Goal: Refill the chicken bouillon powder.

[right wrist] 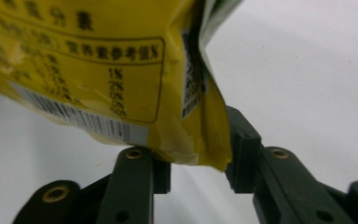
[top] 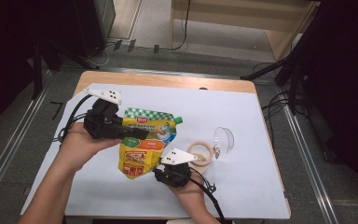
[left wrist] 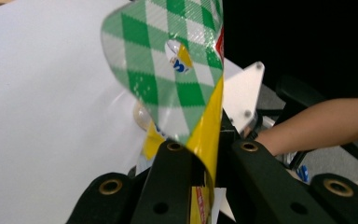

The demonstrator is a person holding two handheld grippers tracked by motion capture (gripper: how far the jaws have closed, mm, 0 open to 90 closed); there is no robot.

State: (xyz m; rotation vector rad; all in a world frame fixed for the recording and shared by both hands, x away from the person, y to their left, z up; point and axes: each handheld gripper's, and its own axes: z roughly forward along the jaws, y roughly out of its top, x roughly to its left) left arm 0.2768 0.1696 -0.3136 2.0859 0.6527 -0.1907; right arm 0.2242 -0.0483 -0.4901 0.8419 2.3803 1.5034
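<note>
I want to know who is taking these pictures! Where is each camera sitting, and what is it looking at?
High view: sits above the table, looking forward and down; both forearms, the left gripper and the right gripper show.
Left gripper view: rides on the left gripper, looking along its jaws, shut on the pouch's green checked edge; the other forearm shows.
Right gripper view: rides on the right gripper, looking at the pouch's yellow bottom corner between its jaws.
Shared: all see the pouch.

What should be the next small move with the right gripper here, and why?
Probably close the right gripper a little more. The left gripper is already shut on the pouch at its side edge, while the pouch's bottom corner sits between the right jaws with a gap showing, so that end looks not yet firmly held.
</note>
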